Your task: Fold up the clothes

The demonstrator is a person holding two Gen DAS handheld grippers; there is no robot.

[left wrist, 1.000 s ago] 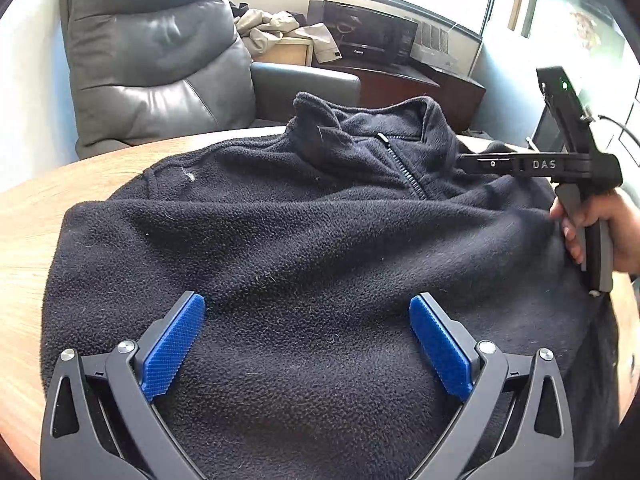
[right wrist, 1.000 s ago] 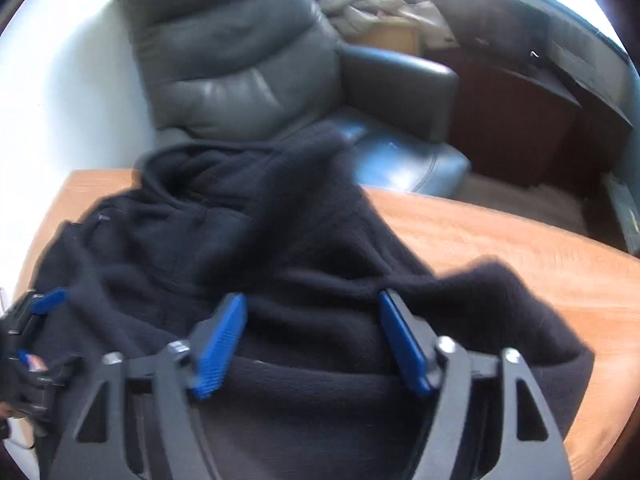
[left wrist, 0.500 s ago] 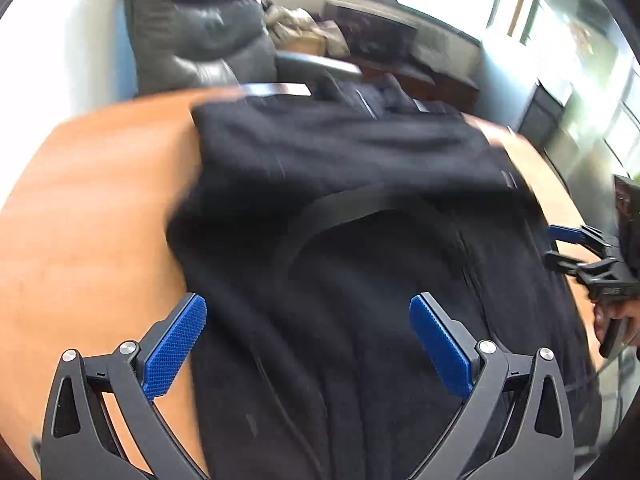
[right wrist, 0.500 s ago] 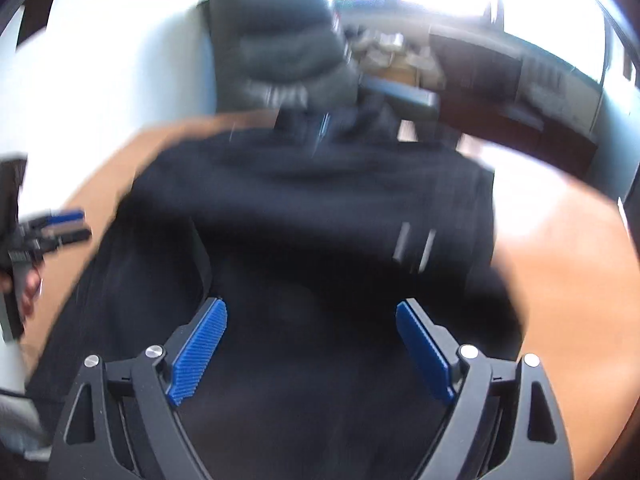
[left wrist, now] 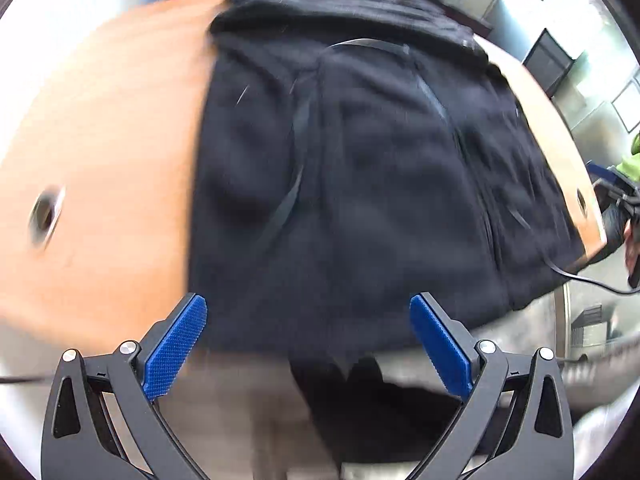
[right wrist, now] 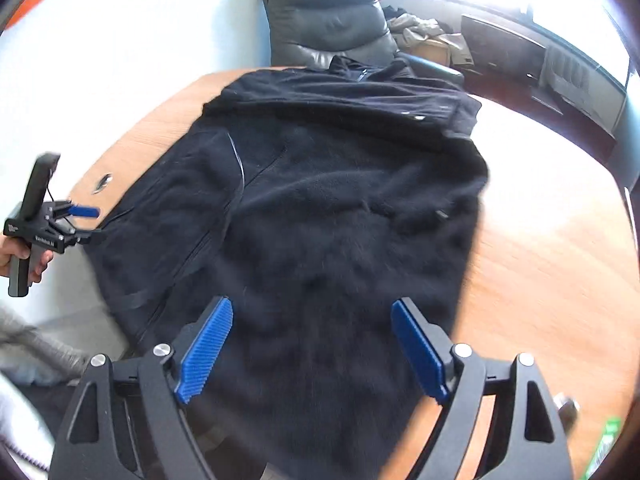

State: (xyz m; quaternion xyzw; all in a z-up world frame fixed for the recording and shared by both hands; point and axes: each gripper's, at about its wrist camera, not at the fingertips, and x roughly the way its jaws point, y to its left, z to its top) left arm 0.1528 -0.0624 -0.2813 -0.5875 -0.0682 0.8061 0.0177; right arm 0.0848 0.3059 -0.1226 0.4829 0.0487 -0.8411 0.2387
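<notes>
Both our grippers, left gripper [left wrist: 308, 344] and right gripper [right wrist: 310, 350], hover released above the black fleece jacket [right wrist: 320, 200], grasping nothing. Its collar lies toward twelve o'clock on the wooden table [right wrist: 560, 240], sleeves seemingly folded across. We judge a hem-to-collar fold remains, calling for grips at six o'clock.

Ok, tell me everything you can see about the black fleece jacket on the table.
The black fleece jacket lies spread flat on the wooden table, collar toward the grey chair. Fuzzy pile, a zipper at the neck, thin dark seam strips. Its near hem hangs over the table edge. Both tools are open and above it; neither grips it.
</notes>
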